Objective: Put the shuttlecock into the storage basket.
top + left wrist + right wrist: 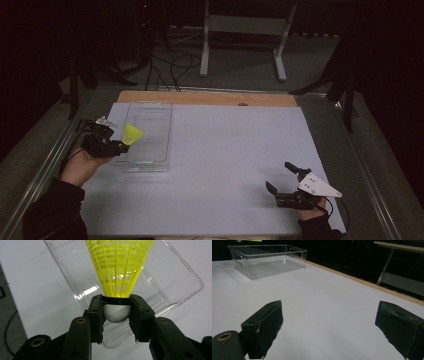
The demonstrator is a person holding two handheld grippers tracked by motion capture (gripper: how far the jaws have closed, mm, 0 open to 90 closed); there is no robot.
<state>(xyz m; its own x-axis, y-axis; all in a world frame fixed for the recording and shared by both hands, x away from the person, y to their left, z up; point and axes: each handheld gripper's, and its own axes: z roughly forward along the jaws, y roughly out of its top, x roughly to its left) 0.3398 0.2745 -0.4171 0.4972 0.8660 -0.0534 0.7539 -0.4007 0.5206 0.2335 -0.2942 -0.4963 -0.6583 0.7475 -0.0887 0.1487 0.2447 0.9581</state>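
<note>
My left gripper (121, 145) is shut on the white cork head of a yellow plastic shuttlecock (132, 134), holding it over the left side of a clear plastic box (148, 165). In the left gripper view the shuttlecock (119, 267) flares away from the gripper (117, 315), with the clear box (175, 287) beneath it. Near the table's front right corner my right gripper (280, 177) stands open with nothing between its jaws. Its own view shows that gripper (329, 327) above the bare white table and the clear box (268, 261) far off at the upper left.
A white sheet (225, 160) covers the table, with a wooden strip (210, 98) along its far edge. Metal rails run down both sides. Beyond the table stand a white frame (245, 35) and cables on a dark floor.
</note>
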